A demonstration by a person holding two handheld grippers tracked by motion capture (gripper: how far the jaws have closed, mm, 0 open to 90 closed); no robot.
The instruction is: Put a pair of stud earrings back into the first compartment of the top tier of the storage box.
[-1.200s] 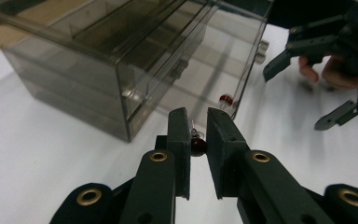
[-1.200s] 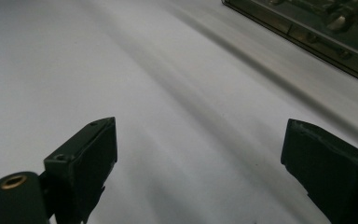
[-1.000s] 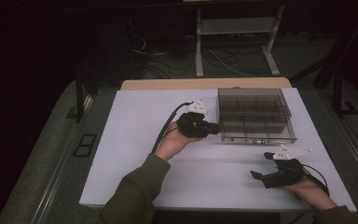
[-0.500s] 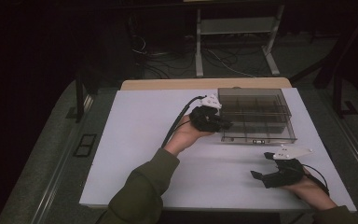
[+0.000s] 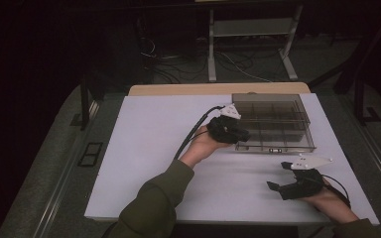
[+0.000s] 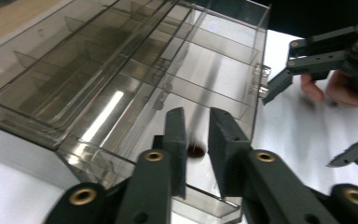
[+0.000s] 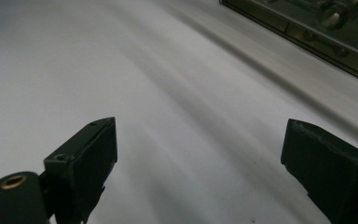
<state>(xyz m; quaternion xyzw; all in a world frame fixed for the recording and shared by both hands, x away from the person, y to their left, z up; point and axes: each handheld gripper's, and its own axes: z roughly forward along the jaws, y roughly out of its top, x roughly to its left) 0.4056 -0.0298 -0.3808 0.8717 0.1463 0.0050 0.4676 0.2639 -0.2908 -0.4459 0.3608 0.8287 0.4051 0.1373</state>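
A: While the clear plastic organizer box (image 5: 273, 124) sits at the far right part of the white tabletop (image 5: 149, 148), lid down, the left hand-held gripper (image 5: 240, 135) is right at its near-left corner.

B: From the left gripper view the box (image 6: 121, 74) shows its dividers through the smoky lid, and two small latches sit on its front edge.

A: And that left hand-held gripper (image 6: 196, 140)? Its jaws are drawn close together, a narrow slot between them, and they've just eased apart a touch. Nothing sits between the pads; a small dark red spot shows on the box front behind the gap.

B: Whether the tips touch the plastic, I can't tell. They're over the near wall of the box.

A: Over to the right hand-held gripper (image 5: 278, 190), low on the tabletop, near the front edge, well apart from the box.

B: Jaws spread wide there. In the right gripper view they (image 7: 198, 163) stand far apart over bare white tabletop (image 7: 144, 93), holding nothing, with the box edge (image 7: 307, 32) across the top right corner.

A: The left forearm wears an olive sleeve (image 5: 154, 203), a black cable (image 5: 193, 131) trailing from that gripper.
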